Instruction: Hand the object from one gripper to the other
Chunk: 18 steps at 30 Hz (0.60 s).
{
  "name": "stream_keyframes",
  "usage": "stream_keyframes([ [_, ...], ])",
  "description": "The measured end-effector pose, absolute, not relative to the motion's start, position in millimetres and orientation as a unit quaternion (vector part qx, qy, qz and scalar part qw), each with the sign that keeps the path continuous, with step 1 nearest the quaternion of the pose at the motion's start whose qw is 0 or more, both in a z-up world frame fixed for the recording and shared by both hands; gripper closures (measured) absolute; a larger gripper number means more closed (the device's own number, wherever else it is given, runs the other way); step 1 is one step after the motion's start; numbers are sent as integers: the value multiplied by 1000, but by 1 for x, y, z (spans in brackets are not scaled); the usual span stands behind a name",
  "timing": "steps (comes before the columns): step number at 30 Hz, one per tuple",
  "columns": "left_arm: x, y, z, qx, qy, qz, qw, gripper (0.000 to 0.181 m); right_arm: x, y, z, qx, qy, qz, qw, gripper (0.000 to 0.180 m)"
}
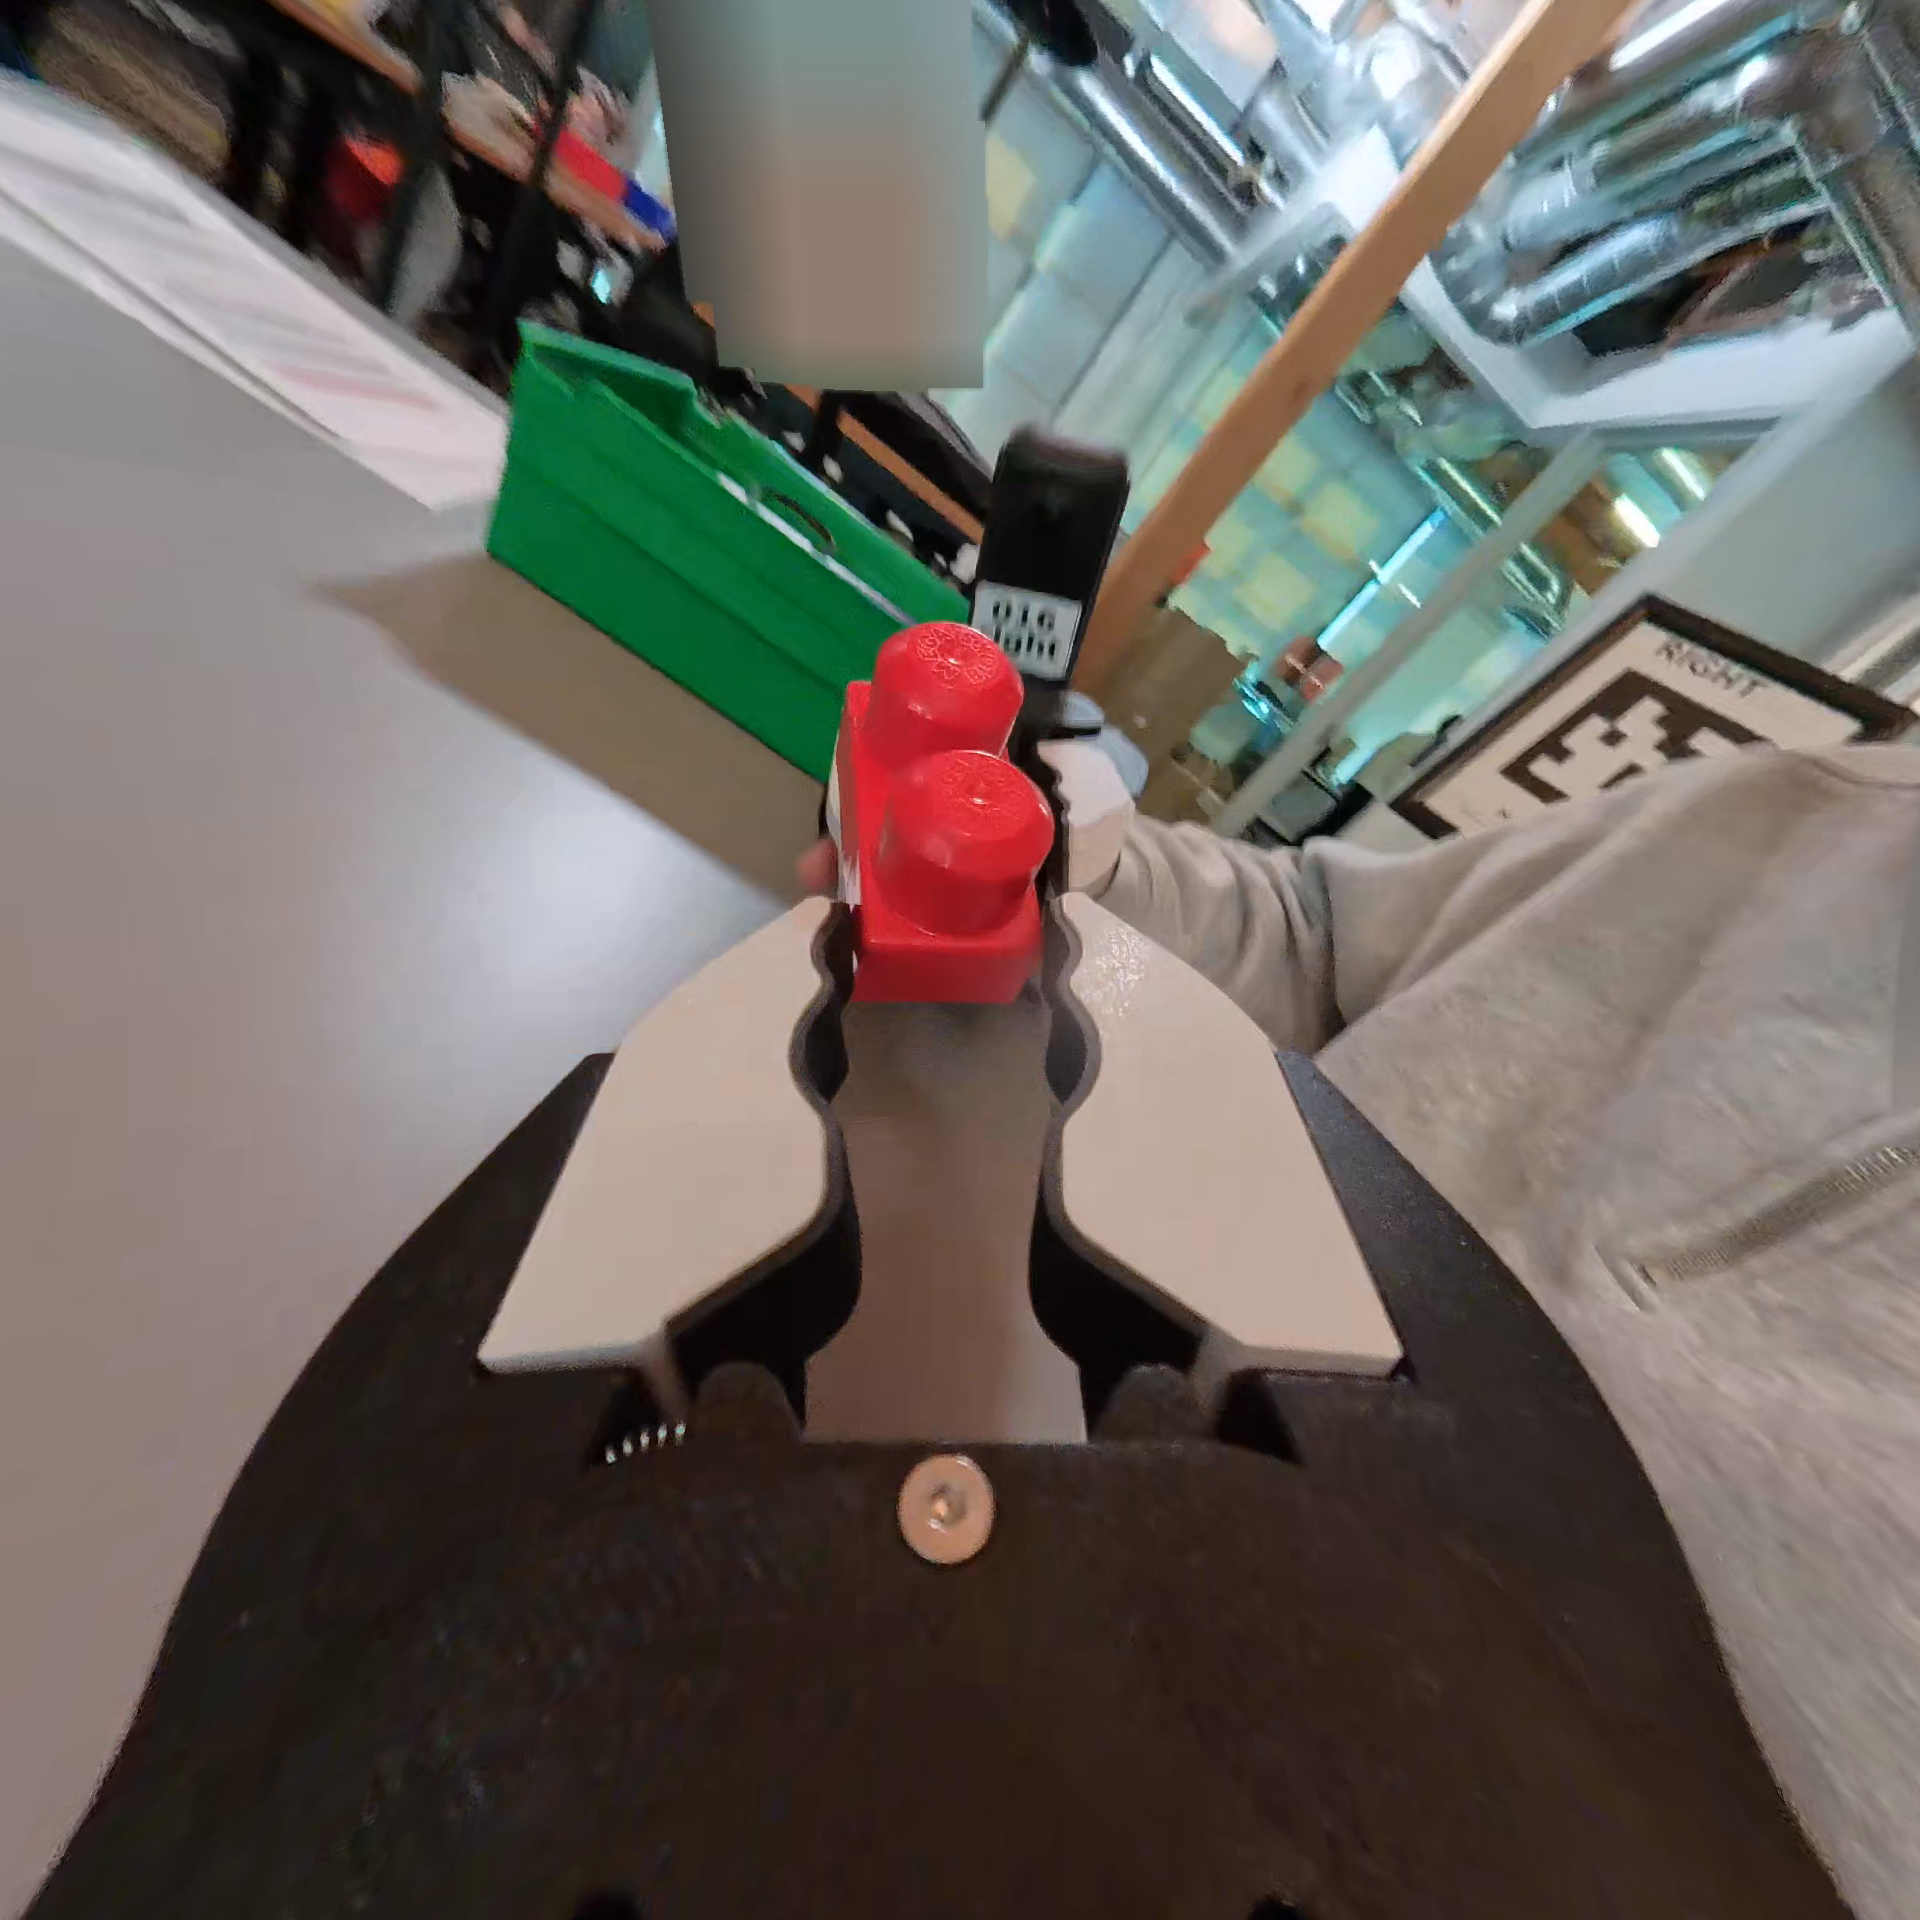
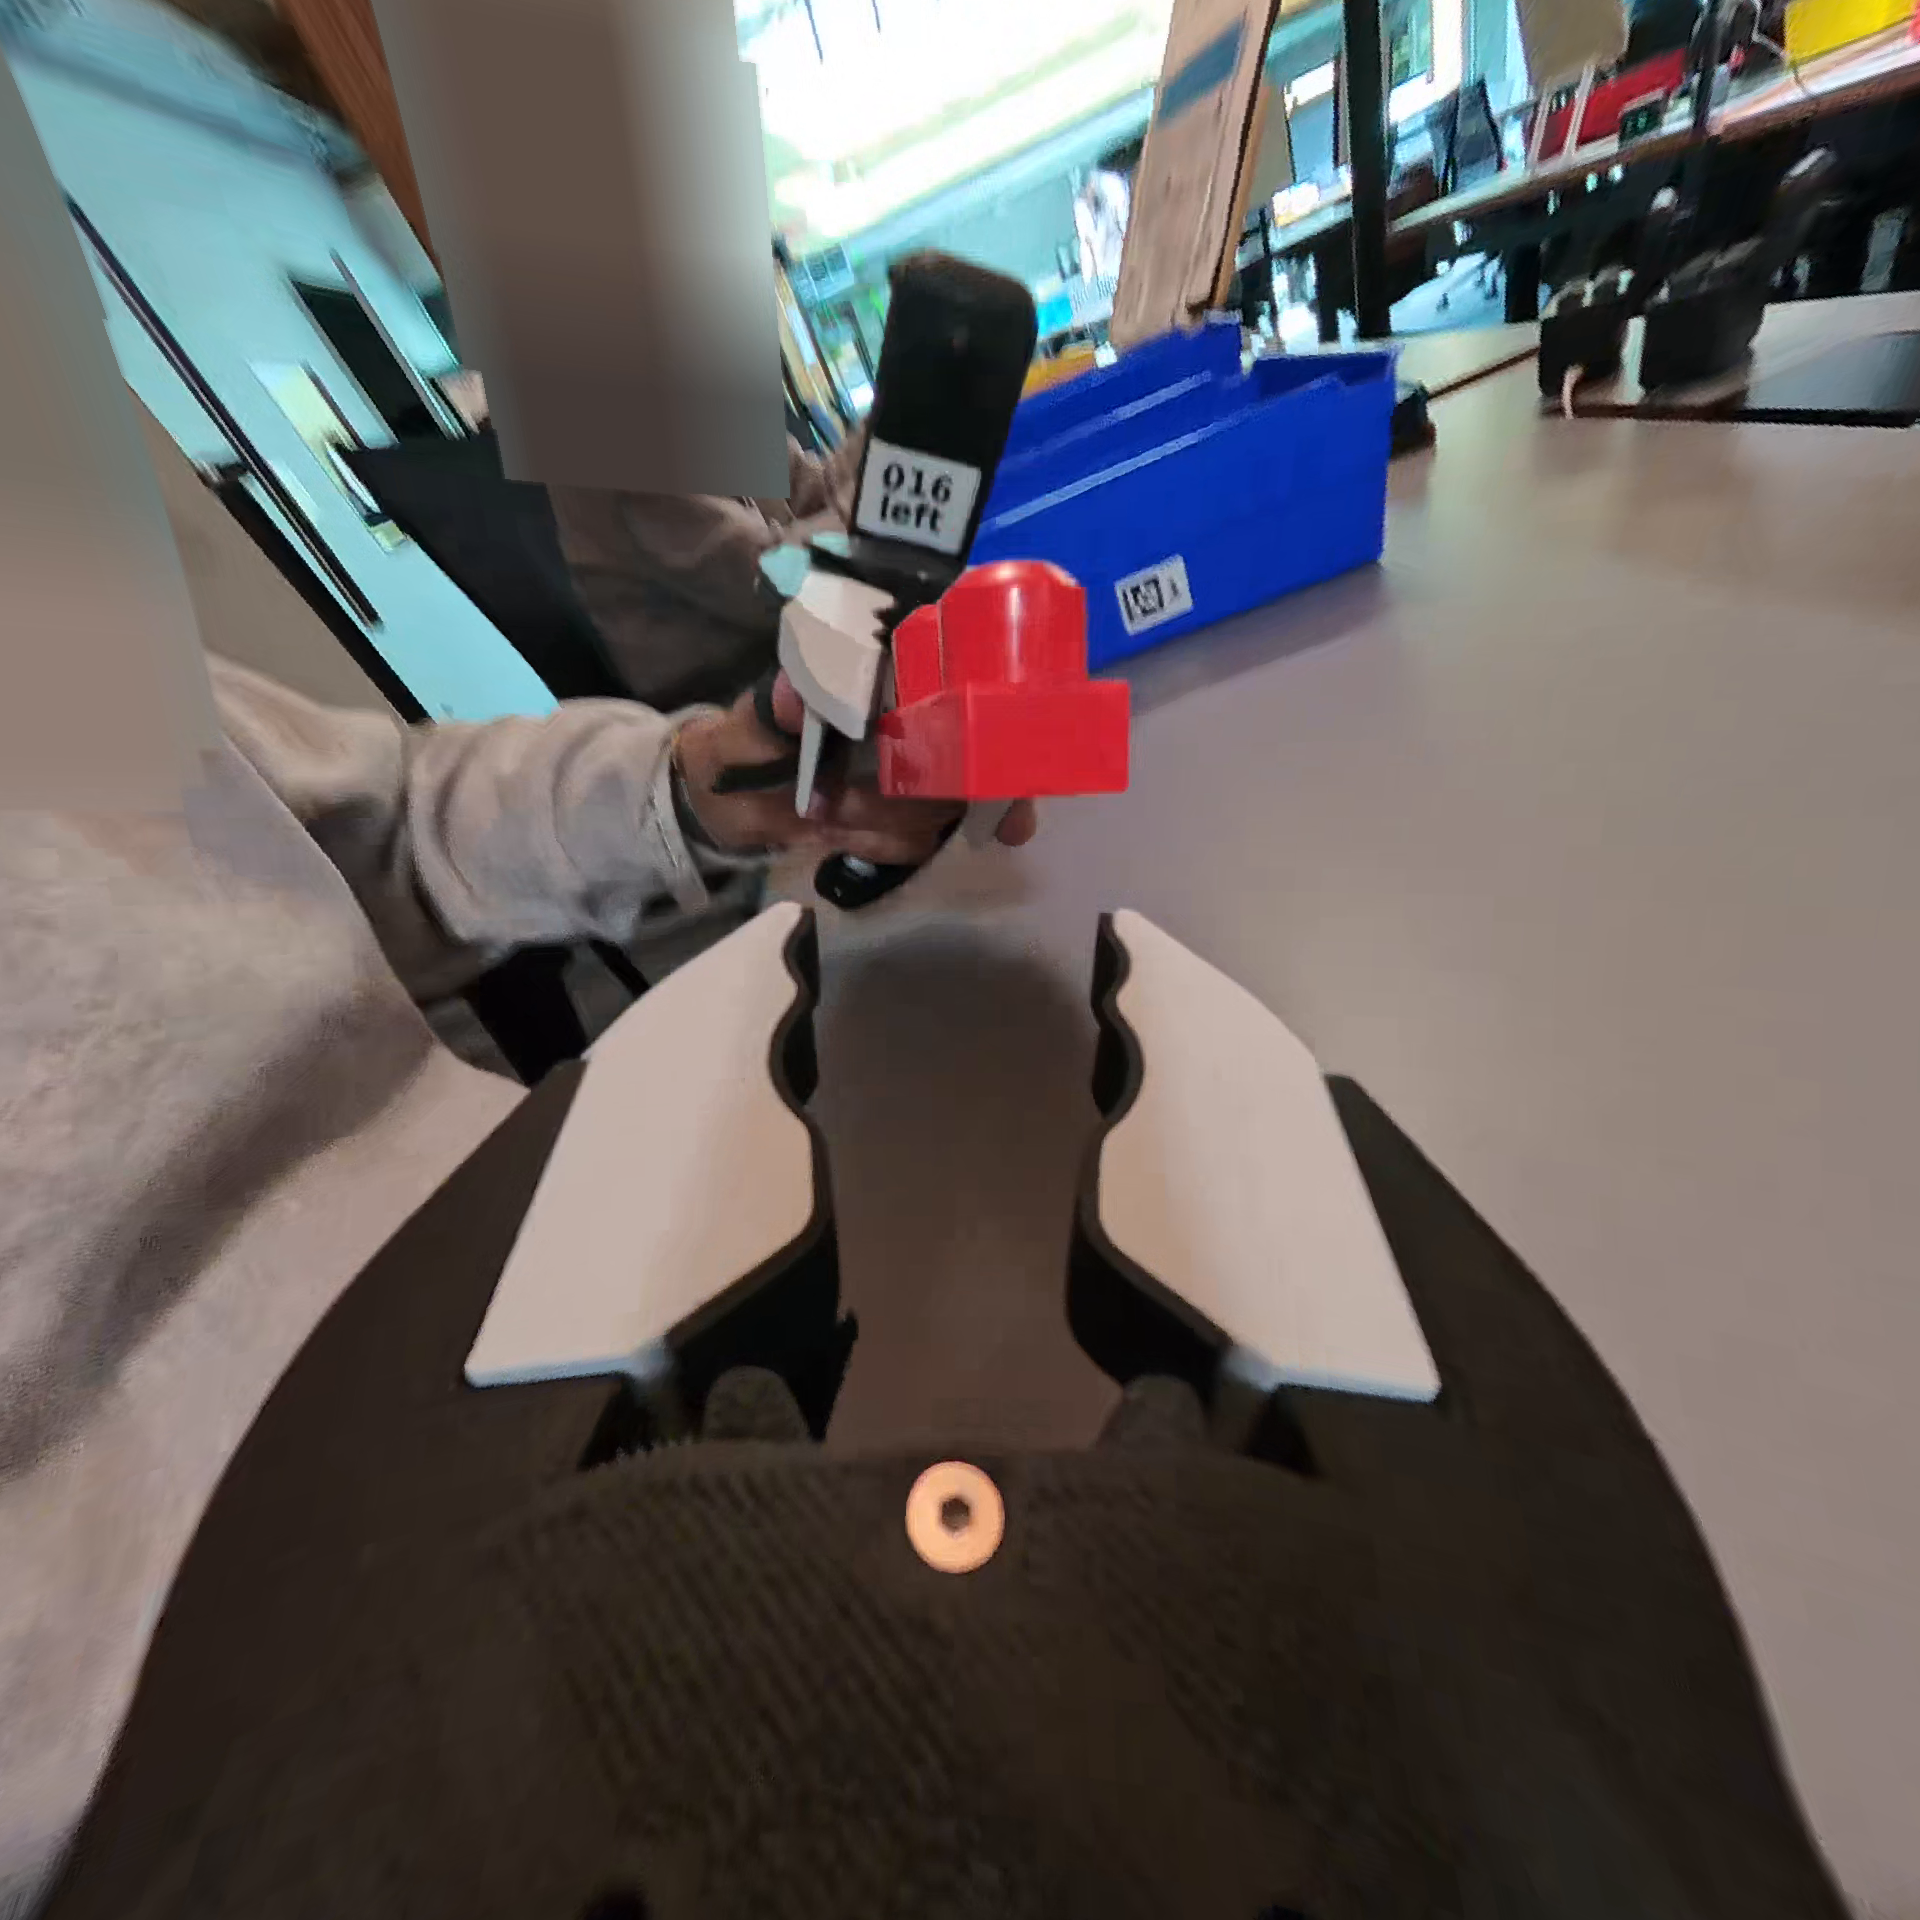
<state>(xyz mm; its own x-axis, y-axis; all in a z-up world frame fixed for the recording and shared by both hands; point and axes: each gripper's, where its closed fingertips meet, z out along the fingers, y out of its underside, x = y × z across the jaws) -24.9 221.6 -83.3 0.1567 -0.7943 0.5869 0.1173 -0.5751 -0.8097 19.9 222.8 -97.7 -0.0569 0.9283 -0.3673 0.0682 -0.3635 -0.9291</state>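
— What sits on the grey table [image 1: 260, 831] on that side?

— A green crate [image 1: 665, 540], toward the far edge, with a white sheet of paper [image 1: 239, 281] near it along the same edge. A wooden beam [image 1: 1340, 301] slants up behind, past silver ducts [image 1: 1621, 239].

— And on the other side?

— A blue bin [image 2: 1195, 488] stands on the table [image 2: 1558, 831] with a small white sticker [image 2: 1151, 594] on its front wall. A wooden board [image 2: 1195, 156] leans behind it, and long benches [image 2: 1621, 135] run farther back, blurred.
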Motion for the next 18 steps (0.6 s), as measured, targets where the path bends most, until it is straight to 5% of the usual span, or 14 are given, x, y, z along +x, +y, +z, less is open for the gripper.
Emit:
stream_keyframes([
  [18, -10, 193, -116, -668, 306, -617, 282, 146, 14, 211, -111, -596, -409, 626, 291, 146],
])
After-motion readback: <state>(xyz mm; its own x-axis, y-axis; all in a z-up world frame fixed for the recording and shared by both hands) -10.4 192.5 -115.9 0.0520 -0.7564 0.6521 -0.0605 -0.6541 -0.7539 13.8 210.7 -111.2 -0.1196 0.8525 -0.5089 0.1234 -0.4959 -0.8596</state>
